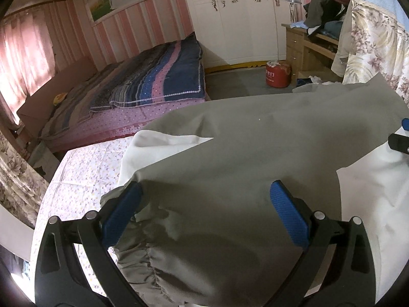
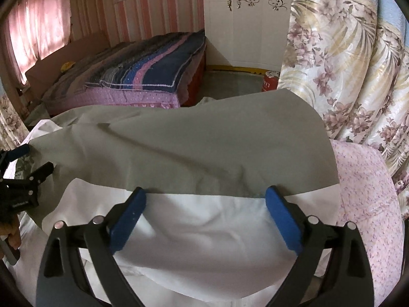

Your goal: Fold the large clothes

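Both grippers stand wide apart, clamping nothing. Under the left gripper [image 1: 205,199] lies the grey garment [image 1: 255,148], its gathered hem near the front edge of the floral-sheeted bed [image 1: 84,168]; the right gripper [image 2: 205,204] hangs over its white lining [image 2: 204,230]. Its far end is hidden.

Left tool [image 1: 205,212], right tool [image 2: 205,216]: black arms, blue textured pads, silver rivets

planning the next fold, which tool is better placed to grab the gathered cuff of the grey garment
Left. The left tool is open right over the gathered cuff; the right tool is over white lining.
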The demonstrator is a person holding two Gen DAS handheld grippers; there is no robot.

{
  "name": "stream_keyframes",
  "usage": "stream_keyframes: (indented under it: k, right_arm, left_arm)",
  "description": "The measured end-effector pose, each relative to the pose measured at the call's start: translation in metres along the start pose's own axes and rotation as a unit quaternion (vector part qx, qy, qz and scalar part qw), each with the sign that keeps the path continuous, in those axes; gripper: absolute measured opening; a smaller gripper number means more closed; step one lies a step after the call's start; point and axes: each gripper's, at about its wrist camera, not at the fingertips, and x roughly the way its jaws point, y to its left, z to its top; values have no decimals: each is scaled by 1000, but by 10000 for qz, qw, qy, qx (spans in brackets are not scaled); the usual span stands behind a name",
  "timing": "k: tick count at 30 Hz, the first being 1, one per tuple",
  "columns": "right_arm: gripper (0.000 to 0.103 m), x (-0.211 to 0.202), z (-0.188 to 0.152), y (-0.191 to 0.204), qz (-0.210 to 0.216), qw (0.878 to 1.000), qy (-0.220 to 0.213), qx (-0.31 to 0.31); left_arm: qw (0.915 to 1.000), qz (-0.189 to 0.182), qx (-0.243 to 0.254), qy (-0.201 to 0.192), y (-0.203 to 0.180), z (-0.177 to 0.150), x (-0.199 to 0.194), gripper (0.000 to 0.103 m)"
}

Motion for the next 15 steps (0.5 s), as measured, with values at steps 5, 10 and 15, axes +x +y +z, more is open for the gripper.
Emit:
stream_keyframes:
  k: [5,10,15]
  right_arm:
    - [98,8,-1,2,-66,9999,112,-32]
    - [101,28,0,3,-145,9989,425,-110]
    - [102,32,0,3,-110,9986,508,-66]
  left_arm:
    - [9999,-20,-12,-102,1,0,5,100]
    - [10000,-5,52,13,0,-3,18,100]
    - [10000,-16,52,61,1,-2,22,100]
